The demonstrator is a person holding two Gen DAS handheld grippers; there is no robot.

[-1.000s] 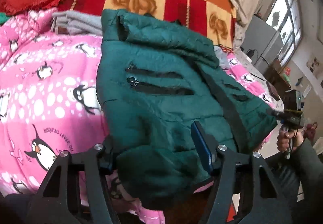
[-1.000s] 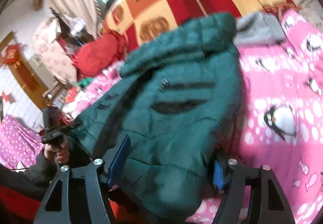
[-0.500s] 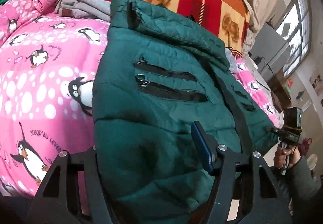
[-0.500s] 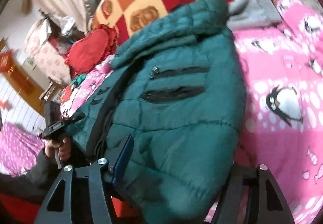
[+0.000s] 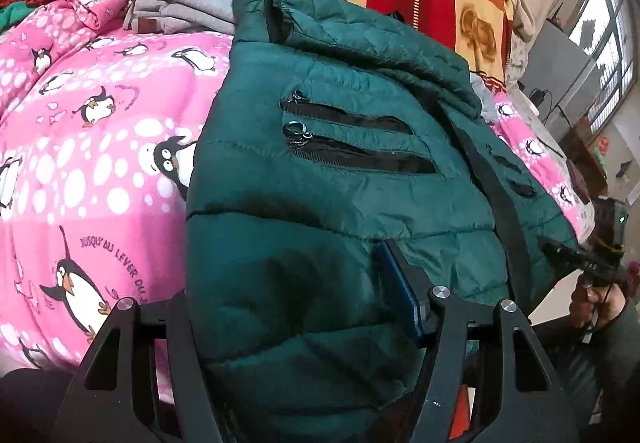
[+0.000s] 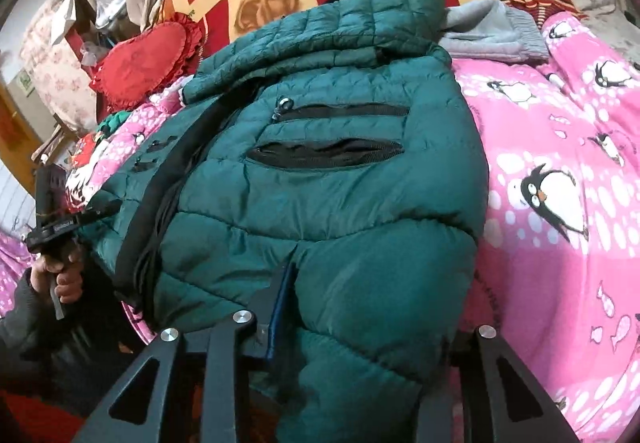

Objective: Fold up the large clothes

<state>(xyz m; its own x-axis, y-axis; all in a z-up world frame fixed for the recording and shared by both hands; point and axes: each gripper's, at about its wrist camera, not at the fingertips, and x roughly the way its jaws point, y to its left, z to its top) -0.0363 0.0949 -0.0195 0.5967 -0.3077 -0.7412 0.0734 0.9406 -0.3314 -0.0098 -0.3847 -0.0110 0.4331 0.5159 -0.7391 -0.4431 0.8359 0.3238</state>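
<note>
The left gripper (image 5: 296,307) stands wide, the hem of the green jacket (image 5: 340,171) bunched between its fingers. The right gripper (image 6: 372,307) is likewise wide around the hem's other corner. The jacket lies front-up on the pink blanket (image 6: 560,147), its hood near grey clothes (image 5: 180,7).

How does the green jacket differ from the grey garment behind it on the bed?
The green jacket is puffy and quilted; the grey garment looks soft and flat. The jacket is spread wide over the pink blanket, with its near hem inside both grippers; the grey garment is a small folded pile that neither gripper touches. The jacket has black zip pockets; the grey one shows none. Both lie on the bed.
</note>
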